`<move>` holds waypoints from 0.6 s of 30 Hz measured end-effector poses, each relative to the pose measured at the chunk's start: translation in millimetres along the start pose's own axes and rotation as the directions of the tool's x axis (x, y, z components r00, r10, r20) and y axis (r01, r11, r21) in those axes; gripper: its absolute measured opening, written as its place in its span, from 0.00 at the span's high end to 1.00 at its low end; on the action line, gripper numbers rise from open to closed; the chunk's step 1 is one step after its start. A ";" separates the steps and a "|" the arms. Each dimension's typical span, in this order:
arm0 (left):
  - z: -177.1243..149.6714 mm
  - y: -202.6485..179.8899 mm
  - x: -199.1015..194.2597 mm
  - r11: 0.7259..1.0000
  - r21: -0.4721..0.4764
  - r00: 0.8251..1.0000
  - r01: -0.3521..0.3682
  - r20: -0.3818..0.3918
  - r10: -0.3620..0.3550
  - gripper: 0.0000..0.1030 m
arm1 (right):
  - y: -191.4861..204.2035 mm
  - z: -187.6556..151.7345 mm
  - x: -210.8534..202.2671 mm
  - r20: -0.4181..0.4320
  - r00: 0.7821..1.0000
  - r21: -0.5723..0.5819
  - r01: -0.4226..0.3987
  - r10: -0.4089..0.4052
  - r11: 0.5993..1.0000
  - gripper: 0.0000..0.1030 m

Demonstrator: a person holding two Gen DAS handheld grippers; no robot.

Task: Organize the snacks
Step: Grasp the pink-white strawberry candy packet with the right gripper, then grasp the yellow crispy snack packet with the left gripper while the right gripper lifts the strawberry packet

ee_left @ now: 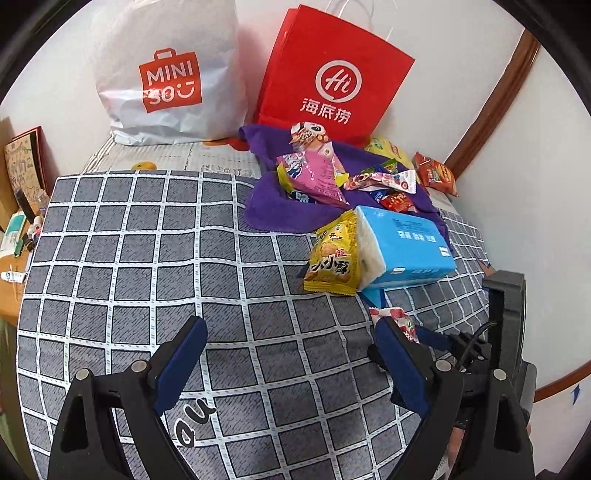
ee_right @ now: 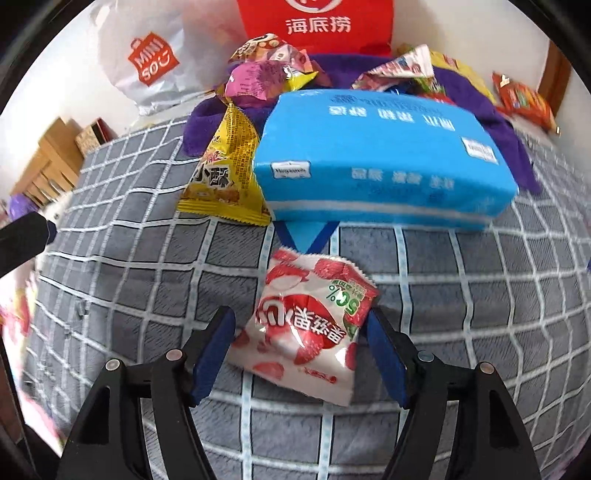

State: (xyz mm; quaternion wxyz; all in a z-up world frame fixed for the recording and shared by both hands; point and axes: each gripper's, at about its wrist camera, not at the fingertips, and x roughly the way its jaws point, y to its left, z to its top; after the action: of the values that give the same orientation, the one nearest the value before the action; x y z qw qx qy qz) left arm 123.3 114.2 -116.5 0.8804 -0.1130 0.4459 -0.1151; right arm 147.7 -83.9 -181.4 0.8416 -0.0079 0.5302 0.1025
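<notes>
A white and red strawberry snack packet (ee_right: 306, 325) lies on the grey checked cover between the fingers of my right gripper (ee_right: 301, 325), which is open around it. The packet's top (ee_left: 391, 317) shows in the left wrist view, behind my left gripper's right finger. My left gripper (ee_left: 291, 332) is open and empty over the cover. A yellow snack packet (ee_left: 332, 258) (ee_right: 229, 173) leans on a blue tissue pack (ee_left: 402, 247) (ee_right: 376, 155). Several more snack packets (ee_left: 317, 170) (ee_right: 266, 70) lie piled on a purple towel (ee_left: 266, 206) (ee_right: 509, 125).
A white Miniso bag (ee_left: 166, 74) (ee_right: 147, 62) and a red paper bag (ee_left: 332, 70) (ee_right: 314, 22) stand against the back wall. A red packet (ee_left: 436, 173) (ee_right: 524, 99) lies by the right wall. A wooden side table (ee_left: 14, 236) with small items is at the left.
</notes>
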 end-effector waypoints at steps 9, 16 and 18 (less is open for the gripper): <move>7.2 -7.6 22.4 0.999 0.021 0.999 -0.027 -0.019 0.028 0.11 | -8.2 1.4 2.6 0.080 0.996 -0.064 0.035 -0.029 0.997 0.49; 19.5 -26.9 51.5 0.994 0.087 0.997 -0.070 -0.028 0.073 0.11 | -52.0 -12.7 -11.2 0.153 0.980 -0.062 0.139 -0.128 0.988 0.49; 23.3 -29.6 58.1 0.992 0.095 0.996 -0.080 -0.026 0.082 0.11 | -72.7 -15.0 -13.8 0.168 0.971 -0.038 0.178 -0.169 0.983 0.49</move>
State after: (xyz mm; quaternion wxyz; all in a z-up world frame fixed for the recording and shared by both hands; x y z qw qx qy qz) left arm 172.6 70.8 -138.3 0.8820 -0.0517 0.4572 -0.1017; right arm 141.7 -159.1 -182.5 0.8877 -0.0682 0.4533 0.0429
